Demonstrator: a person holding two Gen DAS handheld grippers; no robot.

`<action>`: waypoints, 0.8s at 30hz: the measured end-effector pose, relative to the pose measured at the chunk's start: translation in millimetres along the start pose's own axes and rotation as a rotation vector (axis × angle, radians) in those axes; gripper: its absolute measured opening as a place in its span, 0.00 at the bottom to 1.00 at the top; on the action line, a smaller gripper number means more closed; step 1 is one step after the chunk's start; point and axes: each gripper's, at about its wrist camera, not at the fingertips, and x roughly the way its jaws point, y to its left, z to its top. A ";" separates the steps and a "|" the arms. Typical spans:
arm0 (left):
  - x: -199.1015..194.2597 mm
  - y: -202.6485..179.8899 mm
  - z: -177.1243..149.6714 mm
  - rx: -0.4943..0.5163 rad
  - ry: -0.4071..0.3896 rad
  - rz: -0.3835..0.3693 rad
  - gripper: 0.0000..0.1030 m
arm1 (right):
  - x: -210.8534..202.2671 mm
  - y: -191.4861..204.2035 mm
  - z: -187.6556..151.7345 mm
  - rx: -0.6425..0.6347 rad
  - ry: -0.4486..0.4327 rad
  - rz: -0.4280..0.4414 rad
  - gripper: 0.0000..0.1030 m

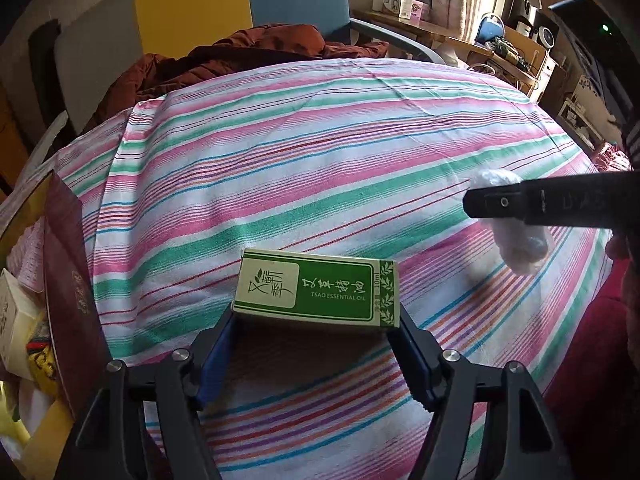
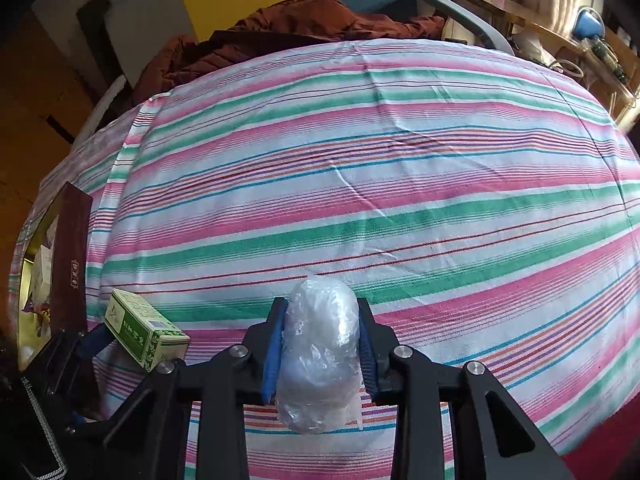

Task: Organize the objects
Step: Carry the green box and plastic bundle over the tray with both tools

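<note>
1. Left gripper (image 1: 316, 320): fingers spread wide and clamped on the two ends of a green and cream cardboard essential-oil box (image 1: 318, 288), held above the pink, green and white striped cloth (image 1: 320, 152).
2. Right gripper (image 2: 322, 340): blue-padded fingers (image 2: 272, 360) set narrow, pressed against both sides of a crumpled clear plastic bundle (image 2: 320, 360).
3. A dark red open box (image 1: 70, 280) stands at the cloth's left edge.

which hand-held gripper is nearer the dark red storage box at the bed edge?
Left. The left hand-held gripper is beside the dark red storage box; the right hand-held gripper is farther away.
</note>
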 end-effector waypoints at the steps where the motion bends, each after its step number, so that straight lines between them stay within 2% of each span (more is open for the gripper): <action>1: -3.9 0.7 -1.6 -0.002 -0.008 0.002 0.71 | -0.1 3.1 -1.2 -0.005 -0.004 -0.002 0.32; 13: -71.4 15.7 -3.6 -0.030 -0.154 0.043 0.71 | -13.1 26.6 2.9 -0.083 -0.100 0.021 0.33; 19: -100.1 21.6 -6.8 -0.025 -0.216 0.068 0.71 | -14.5 30.5 4.1 -0.098 -0.121 0.017 0.34; 24: -116.7 33.5 -12.8 -0.049 -0.238 0.070 0.71 | -9.4 36.4 3.2 -0.119 -0.110 0.000 0.34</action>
